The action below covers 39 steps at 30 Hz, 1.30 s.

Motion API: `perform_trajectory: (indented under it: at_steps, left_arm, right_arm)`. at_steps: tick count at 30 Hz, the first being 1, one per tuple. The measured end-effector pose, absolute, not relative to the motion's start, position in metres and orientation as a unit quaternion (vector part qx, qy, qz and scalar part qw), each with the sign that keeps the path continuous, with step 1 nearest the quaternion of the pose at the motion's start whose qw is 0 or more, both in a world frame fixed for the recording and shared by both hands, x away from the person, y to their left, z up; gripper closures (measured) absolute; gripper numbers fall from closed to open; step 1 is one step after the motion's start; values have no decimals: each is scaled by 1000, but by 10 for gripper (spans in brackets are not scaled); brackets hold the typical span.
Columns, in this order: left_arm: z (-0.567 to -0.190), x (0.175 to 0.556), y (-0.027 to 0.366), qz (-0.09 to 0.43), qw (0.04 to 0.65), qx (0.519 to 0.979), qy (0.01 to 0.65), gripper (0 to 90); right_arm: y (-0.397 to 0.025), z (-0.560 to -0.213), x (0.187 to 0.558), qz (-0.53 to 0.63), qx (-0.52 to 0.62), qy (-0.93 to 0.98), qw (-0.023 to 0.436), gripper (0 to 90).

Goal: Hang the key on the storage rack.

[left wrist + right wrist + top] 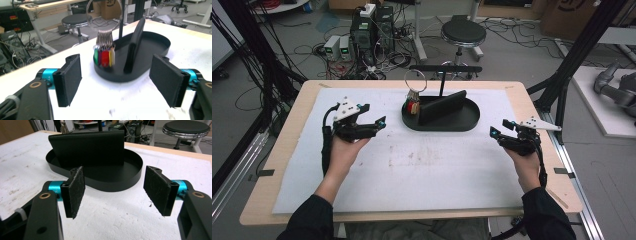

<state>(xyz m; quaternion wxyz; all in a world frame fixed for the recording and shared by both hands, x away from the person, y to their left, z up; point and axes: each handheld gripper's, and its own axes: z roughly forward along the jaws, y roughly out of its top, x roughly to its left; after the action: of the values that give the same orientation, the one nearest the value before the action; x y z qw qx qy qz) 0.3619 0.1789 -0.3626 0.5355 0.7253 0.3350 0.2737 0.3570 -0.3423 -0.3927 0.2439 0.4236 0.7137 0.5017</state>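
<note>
A black oval tray sits at the back middle of the white mat. Inside it a black wallet-like slab leans upright, and a black T-shaped stand rises behind it. A large metal ring hangs from the stand's left end, carrying several coloured key tags. My left gripper hovers open left of the tray, and its view faces the tags, ring, slab and tray. My right gripper is open right of the tray, facing the slab and tray wall.
The white mat covers most of the wooden table. On the floor beyond the table stand a round stool, computer boxes and loose cables. Black frame posts rise at the right.
</note>
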Motion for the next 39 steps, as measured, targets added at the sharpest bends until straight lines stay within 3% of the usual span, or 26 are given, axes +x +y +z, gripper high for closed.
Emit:
perform_trajectory:
  at_steps: [14, 39]
  left_arm:
    - [-411, 325, 220, 287, 525, 711, 369, 244]
    - [-418, 329, 227, 292, 519, 708, 381, 244]
  right_arm:
    - [-352, -399, 353, 482, 427, 722, 254, 329]
    - [-349, -406, 354, 463, 418, 741, 249, 321]
